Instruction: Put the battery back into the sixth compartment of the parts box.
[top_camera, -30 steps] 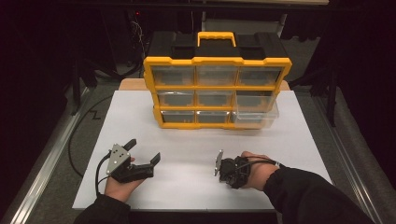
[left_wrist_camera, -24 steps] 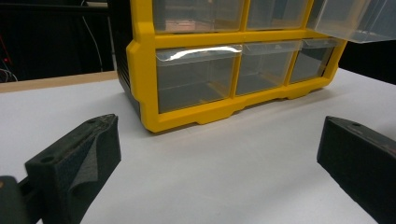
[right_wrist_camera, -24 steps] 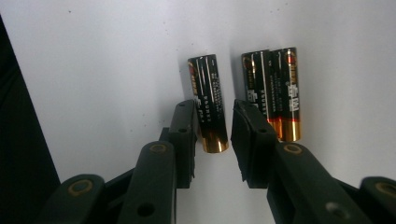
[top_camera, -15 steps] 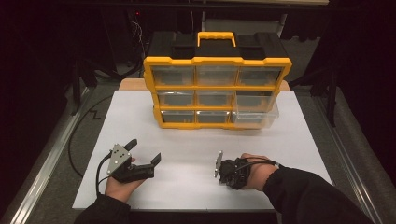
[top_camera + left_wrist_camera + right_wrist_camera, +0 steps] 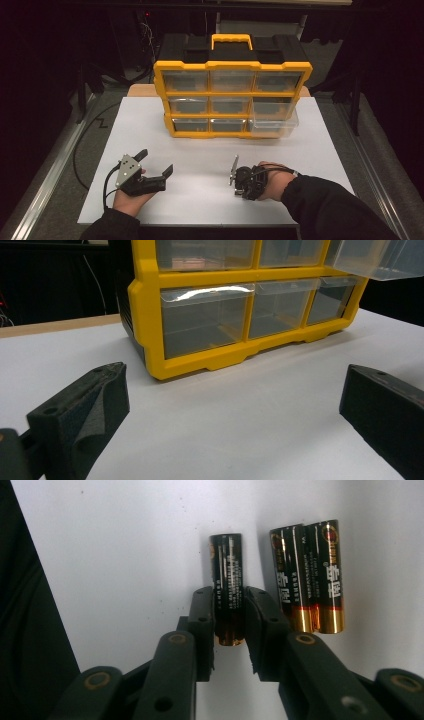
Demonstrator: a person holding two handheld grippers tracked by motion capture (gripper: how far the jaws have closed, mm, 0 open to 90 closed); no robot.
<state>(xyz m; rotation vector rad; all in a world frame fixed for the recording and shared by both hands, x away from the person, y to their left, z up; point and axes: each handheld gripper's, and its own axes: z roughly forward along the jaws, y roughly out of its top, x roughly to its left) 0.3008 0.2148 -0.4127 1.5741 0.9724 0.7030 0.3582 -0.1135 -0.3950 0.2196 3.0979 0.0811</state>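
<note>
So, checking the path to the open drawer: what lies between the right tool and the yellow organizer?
Bare white table, per the high view, between the right tool and the yellow organizer.

A dark room surrounds the white table (image 5: pixel 150 125), with grey floor (image 5: pixel 45 165) alongside it.

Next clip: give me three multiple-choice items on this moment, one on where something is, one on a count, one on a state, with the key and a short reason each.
1. Which drawer of the yellow organizer stands pulled out?
A. top left
B. lower right
C. middle centre

2. How many batteries lie on the white sheet?
A. three
B. two
C. five

3. The left gripper is:
A. shut on a battery
B. shut on a drawer
C. open

Key: B, the open drawer juts out at the lower right; A, the gripped battery lies beside the battery pair; C, its jaws stand wide apart over bare sheet.
</note>
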